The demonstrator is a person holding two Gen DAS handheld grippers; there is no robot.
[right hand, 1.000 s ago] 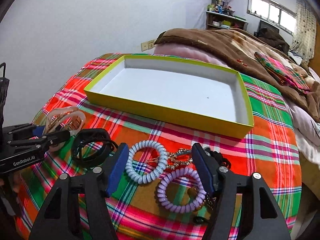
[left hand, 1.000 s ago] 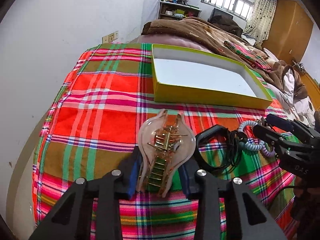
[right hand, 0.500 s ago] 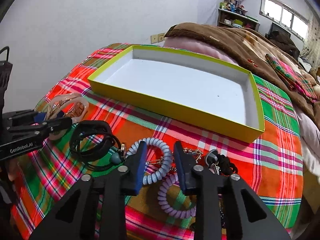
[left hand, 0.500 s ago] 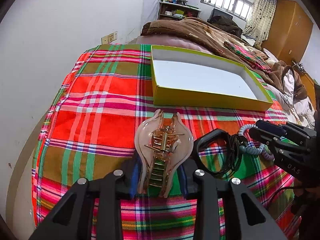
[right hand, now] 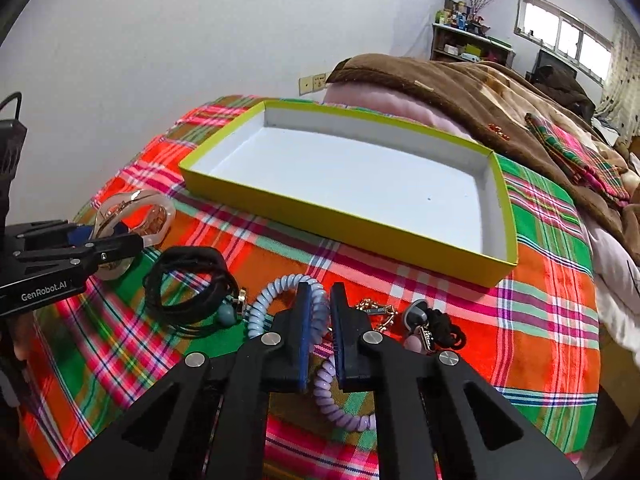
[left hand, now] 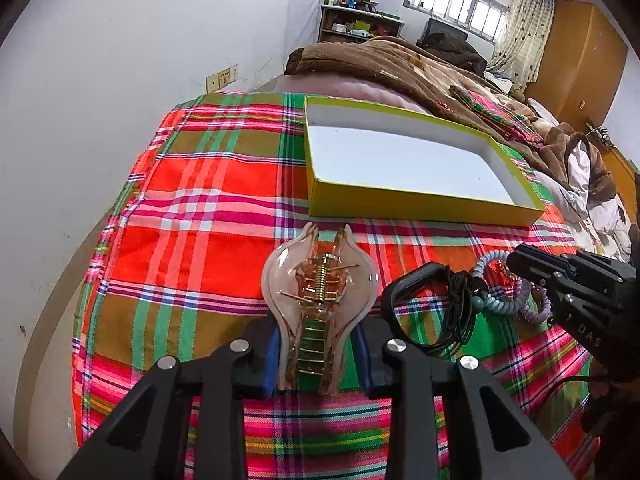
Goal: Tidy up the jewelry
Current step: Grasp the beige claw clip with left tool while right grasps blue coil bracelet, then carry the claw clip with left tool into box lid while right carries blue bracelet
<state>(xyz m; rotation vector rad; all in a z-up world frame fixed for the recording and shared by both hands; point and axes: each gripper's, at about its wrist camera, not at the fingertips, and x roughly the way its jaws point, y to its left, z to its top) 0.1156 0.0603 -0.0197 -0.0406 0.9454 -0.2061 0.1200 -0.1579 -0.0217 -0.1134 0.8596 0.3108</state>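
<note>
Surface: bed covered by a red, green and pink plaid cloth; brown blanket heaped at the far end.
Box: shallow yellow-green box with white inside, lying open on the cloth at the far side of the jewelry; nothing seen inside.
Left hand-held gripper: at the near left of the cloth, blue pads pressed on the narrow toothed end of the clear pink hair claw; jaws just closed a little further around it; wide rounded end pointing toward the box.
Right hand-held gripper: near centre, jaws just snapped nearly shut, pinching the coil of the pale blue spiral hair tie between the blue pads.
Pale blue spiral hair tie: on the cloth, looping out to the left of the right pads; small grey-blue bead just beside its left edge.
Lilac spiral hair tie: near side of the blue one, partly hidden under the right fingers; touching or overlapping, cannot tell which.
Black cord bracelet: coiled loops on the cloth between the hair claw and the blue tie.
Gold chain: just right of the right pads, lying on the cloth.
Black cord with charm: right of the gold chain, bunched up; detail too small to tell.
</note>
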